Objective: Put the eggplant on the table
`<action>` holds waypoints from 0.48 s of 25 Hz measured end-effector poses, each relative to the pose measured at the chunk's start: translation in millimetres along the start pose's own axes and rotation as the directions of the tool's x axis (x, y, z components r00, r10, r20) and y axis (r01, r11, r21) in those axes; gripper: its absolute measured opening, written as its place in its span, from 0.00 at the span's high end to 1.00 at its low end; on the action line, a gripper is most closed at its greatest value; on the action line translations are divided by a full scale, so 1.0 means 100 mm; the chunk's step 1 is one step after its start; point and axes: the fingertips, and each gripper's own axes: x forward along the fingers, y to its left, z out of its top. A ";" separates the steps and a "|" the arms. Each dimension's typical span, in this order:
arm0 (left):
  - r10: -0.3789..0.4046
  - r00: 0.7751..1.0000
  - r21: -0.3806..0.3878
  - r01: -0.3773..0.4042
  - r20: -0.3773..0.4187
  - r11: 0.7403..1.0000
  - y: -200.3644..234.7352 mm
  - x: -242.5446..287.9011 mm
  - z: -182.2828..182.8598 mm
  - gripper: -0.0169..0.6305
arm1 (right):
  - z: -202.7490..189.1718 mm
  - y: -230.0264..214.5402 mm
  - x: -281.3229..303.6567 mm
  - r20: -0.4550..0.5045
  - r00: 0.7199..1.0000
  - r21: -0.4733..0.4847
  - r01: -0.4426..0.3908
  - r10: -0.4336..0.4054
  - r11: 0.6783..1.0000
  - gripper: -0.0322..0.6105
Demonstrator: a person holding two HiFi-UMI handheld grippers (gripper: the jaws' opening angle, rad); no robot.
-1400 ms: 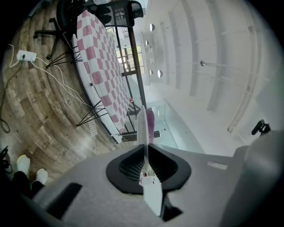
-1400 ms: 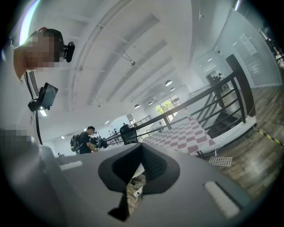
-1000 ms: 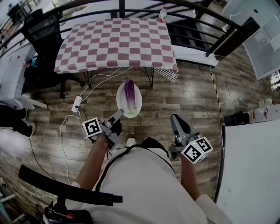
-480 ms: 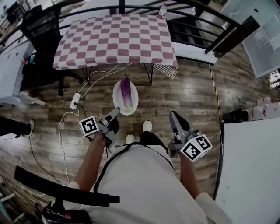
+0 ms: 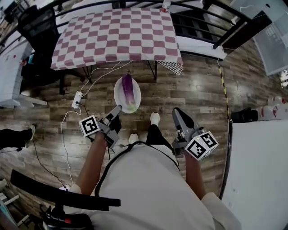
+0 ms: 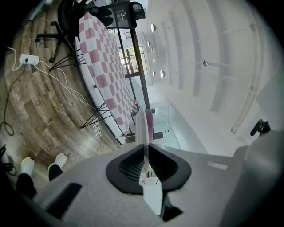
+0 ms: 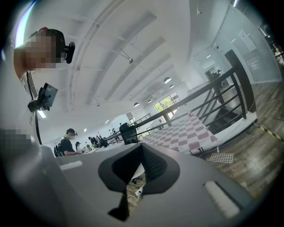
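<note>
The left gripper (image 5: 116, 111), sitting left of centre in the head view, is clamping the near rim of a white plate (image 5: 119, 95). In its own view the jaws (image 6: 145, 153) are pinching that plate (image 6: 141, 128) edge-on, with the rim running straight up between the pads. The eggplant (image 5: 127, 86) is lying lengthwise on the plate, purple and glossy, and in the left gripper view it is showing as a purple strip (image 6: 150, 123) just right of the plate's edge. Plate and eggplant are hanging over the wooden floor (image 5: 193, 90), just below the near edge of the table (image 5: 117, 36), which is filling the upper middle of the frame under a red-and-white checked cloth. The eggplant is not yet resting on it. The right gripper (image 5: 176, 112), right of centre, is pointing the same way with its jaws (image 7: 142, 146) closing on nothing, the tips meeting. A bottle (image 5: 166, 5) is standing at the table's far edge, and a white wire grid (image 5: 171, 67) is hanging below its lower right corner. A black chair (image 5: 40, 27) is sitting at the upper left, and a white power strip (image 5: 77, 99) with cables is lying on the floor left of the plate. The person's shoes (image 5: 154, 118) are showing between the two grippers.
</note>
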 end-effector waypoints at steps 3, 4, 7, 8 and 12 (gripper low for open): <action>-0.017 1.000 -0.008 0.017 0.010 1.000 -0.04 0.23 0.04 0.92 | 0.10 -0.21 0.08 -0.006 1.000 0.009 -0.003 0.003 1.000 0.94; -0.022 1.000 -0.010 0.022 0.014 1.000 -0.05 0.31 0.05 0.92 | 0.13 -0.29 0.11 -0.009 1.000 0.013 -0.005 0.005 1.000 0.94; -0.026 0.999 -0.013 0.027 0.022 1.000 -0.05 0.57 0.12 0.92 | 0.25 -0.49 0.23 -0.015 1.000 0.015 -0.019 0.019 1.000 0.94; -0.026 0.999 -0.011 0.027 0.024 1.000 -0.06 0.66 0.14 0.92 | 0.31 -0.56 0.27 -0.016 1.000 0.014 -0.023 0.023 1.000 0.94; -0.032 0.999 -0.003 0.032 0.039 0.999 -0.11 1.02 0.27 0.91 | 0.55 -0.84 0.43 -0.018 0.999 0.011 -0.042 0.042 0.999 0.94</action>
